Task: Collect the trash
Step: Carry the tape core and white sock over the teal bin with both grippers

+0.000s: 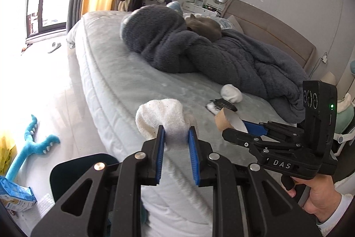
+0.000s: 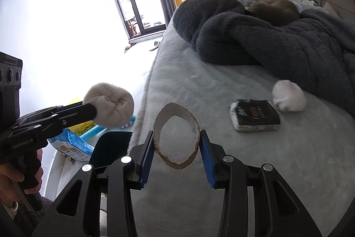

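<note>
Black linkage arms with blue ribbed pads fill the foreground of both wrist views. Left tool (image 1: 176, 137) is clamped on a balled white knitted sock (image 1: 162, 119), held in the air over the edge of a pale grey-blue mattress (image 1: 115, 86). Right tool (image 2: 176, 148) pinches a squashed brown cardboard tube (image 2: 176, 137) between its pads, the tube's open end facing the camera, raised just above the bed surface. From the left view the right tool sits to the right, with a hand (image 1: 319, 199) on its grip.

Further back on the mattress lies a second balled white sock (image 2: 288, 96), just beside a small flat black packet with pale edges (image 2: 255, 118). Behind them a dark grey fleece blanket (image 1: 199, 52) is heaped across the bed, with a grey cat (image 1: 206, 26) curled on top.

On the floor to the left lie a bright blue plush toy (image 1: 31, 148) and a blue and white printed bag (image 1: 15, 194)
</note>
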`<state>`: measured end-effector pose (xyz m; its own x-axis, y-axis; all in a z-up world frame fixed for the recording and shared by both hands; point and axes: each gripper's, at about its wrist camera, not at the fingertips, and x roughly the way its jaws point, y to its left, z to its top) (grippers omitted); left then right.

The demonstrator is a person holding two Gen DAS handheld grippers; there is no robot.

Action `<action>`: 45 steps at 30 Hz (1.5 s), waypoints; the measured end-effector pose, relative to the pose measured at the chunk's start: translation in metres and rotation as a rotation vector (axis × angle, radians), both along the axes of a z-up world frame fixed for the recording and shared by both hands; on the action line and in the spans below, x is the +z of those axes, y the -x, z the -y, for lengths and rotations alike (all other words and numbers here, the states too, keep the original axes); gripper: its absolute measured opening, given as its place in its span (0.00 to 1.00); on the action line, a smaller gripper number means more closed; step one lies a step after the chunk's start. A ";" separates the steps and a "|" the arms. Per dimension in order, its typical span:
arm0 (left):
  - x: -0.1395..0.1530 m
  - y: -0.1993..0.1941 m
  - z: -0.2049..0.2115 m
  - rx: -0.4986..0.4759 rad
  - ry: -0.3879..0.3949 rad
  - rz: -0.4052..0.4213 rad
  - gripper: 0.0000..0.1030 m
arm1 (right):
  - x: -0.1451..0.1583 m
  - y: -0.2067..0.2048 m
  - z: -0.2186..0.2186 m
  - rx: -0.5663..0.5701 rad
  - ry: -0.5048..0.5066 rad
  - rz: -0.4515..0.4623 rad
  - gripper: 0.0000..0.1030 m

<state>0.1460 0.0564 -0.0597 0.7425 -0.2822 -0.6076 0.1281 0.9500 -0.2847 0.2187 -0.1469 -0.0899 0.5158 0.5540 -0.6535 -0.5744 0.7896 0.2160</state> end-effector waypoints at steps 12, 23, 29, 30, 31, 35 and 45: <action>-0.011 0.014 -0.049 0.073 -0.026 -0.046 0.22 | 0.003 0.007 -0.061 0.075 -0.016 0.006 0.40; -0.041 0.023 -0.085 0.116 -0.056 -0.147 0.22 | -0.002 0.016 -0.114 0.149 -0.012 0.000 0.40; -0.066 0.029 -0.109 0.143 -0.071 -0.245 0.22 | -0.008 0.023 -0.143 0.192 -0.006 -0.007 0.40; -0.070 0.029 -0.113 0.148 -0.068 -0.265 0.22 | -0.008 0.024 -0.149 0.200 -0.005 -0.008 0.40; -0.075 0.031 -0.119 0.153 -0.064 -0.285 0.22 | -0.009 0.026 -0.154 0.207 -0.006 -0.010 0.40; -0.090 0.035 -0.131 0.163 -0.064 -0.343 0.22 | -0.011 0.030 -0.169 0.233 -0.001 -0.014 0.40; -0.117 0.045 -0.148 0.168 -0.053 -0.457 0.22 | -0.025 0.034 -0.195 0.268 0.026 -0.040 0.40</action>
